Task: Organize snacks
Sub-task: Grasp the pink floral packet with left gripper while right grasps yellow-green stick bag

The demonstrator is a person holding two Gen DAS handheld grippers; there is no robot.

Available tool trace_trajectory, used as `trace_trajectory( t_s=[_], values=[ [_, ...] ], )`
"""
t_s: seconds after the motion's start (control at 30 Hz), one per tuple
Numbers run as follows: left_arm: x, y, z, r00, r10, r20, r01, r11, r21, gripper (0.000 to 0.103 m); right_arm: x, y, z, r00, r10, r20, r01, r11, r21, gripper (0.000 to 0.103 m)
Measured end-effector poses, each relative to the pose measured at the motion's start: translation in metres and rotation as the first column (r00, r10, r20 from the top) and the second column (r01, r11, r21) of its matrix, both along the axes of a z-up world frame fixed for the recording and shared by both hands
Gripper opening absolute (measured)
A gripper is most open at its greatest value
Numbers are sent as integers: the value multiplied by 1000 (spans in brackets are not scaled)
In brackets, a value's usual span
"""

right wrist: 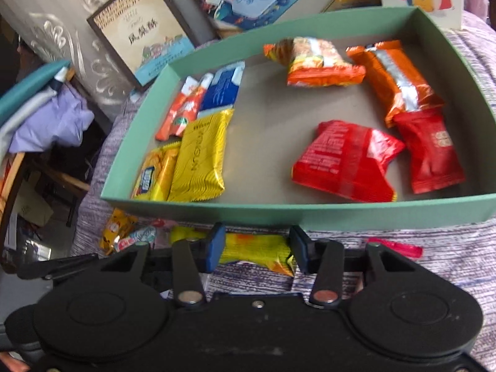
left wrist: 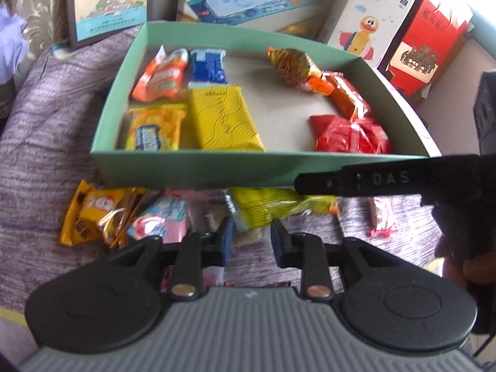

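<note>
A green box (left wrist: 198, 167) (right wrist: 310, 214) on a purple cloth holds several snack packets: yellow, orange and blue ones on its left, orange and red ones on its right. My left gripper (left wrist: 252, 238) hovers low over the loose snacks in front of the box. Its fingers stand a little apart with a pale wrapper (left wrist: 251, 232) lying between them, unpinched. My right gripper (right wrist: 257, 248) is shut on a crumpled yellow packet (right wrist: 257, 249) (left wrist: 269, 207) just before the box's front wall. One of its fingers (left wrist: 372, 179) crosses the left wrist view.
Loose snacks lie before the box: a golden-brown packet (left wrist: 86, 214), a pink one (left wrist: 161, 220) and a thin red-pink one (left wrist: 383, 220) (right wrist: 396, 248). Gift boxes stand behind: a pastry box (left wrist: 108, 0), a duck toy box (left wrist: 369, 15) and a red box (left wrist: 431, 40).
</note>
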State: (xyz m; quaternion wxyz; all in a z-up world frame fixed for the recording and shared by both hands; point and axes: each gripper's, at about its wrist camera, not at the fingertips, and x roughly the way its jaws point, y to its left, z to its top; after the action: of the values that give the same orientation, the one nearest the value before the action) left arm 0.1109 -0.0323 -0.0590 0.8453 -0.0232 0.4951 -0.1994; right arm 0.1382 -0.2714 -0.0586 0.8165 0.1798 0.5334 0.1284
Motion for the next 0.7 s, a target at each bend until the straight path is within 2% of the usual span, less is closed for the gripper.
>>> trace_trajectory(
  t_s=[0.2, 0.23, 0.27, 0.37, 0.43, 0.53, 0.7],
  values=[
    [-11, 12, 1, 1000, 8, 12, -8, 1000, -2, 33, -2, 2, 6, 995, 65, -76, -63, 998, 32, 46],
    [-12, 13, 1, 1000, 16, 14, -16, 1000, 3, 36, -8, 3, 8, 993, 80, -81, -77, 996, 42, 47],
    [-12, 15, 0, 999, 28, 16, -28, 999, 15, 43, -14, 6, 10, 992, 98, -85, -94, 994, 54, 47],
    [-10, 22, -4, 998, 64, 2, -64, 998, 27, 45, -26, 19, 13, 982, 161, -96, -154, 985, 79, 47],
    [-10, 28, -6, 996, 90, -2, -90, 996, 28, 45, -30, 24, 20, 981, 182, -62, -179, 983, 49, 47],
    [-12, 38, -6, 994, 112, -5, -112, 993, 23, 46, -27, 20, 32, 988, 152, 23, -152, 988, 5, 47],
    [-18, 47, -6, 991, 135, -12, -134, 991, 20, 50, -15, 34, 22, 974, 223, 34, -221, 974, -42, 47]
  ],
)
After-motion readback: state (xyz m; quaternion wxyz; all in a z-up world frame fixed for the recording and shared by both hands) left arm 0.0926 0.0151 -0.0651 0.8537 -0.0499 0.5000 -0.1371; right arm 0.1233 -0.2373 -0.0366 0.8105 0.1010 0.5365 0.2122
